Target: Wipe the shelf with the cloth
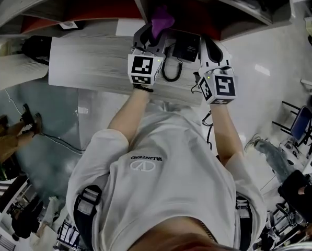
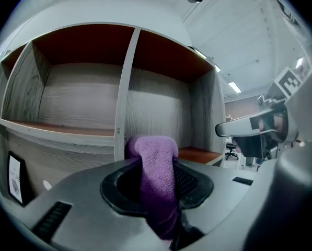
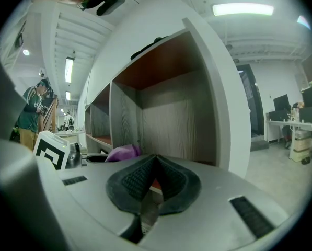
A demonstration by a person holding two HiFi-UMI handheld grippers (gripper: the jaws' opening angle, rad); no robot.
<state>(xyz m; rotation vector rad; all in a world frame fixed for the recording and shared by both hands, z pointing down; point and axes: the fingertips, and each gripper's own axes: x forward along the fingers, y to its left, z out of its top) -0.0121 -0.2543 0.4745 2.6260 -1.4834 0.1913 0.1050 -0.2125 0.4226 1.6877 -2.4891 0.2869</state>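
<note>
A purple cloth (image 2: 157,184) is pinched between the jaws of my left gripper (image 2: 154,179), which is shut on it; the cloth's top bulges above the pads. In the head view the cloth (image 1: 161,19) sticks out of the left gripper (image 1: 149,42) at the shelf's front edge. The wooden shelf (image 2: 82,129) has grey wood-grain walls, a white divider (image 2: 125,93) and red-brown boards. My right gripper (image 3: 151,184) is shut with nothing between its pads and faces the rightmost compartment (image 3: 166,114); the cloth (image 3: 122,152) shows to its left.
A black box (image 1: 187,47) and a black cable loop (image 1: 170,71) lie on the grey shelf top (image 1: 88,61) beneath the grippers. A white side panel (image 3: 218,93) bounds the shelf on the right. A person (image 3: 34,114) stands far off on the left.
</note>
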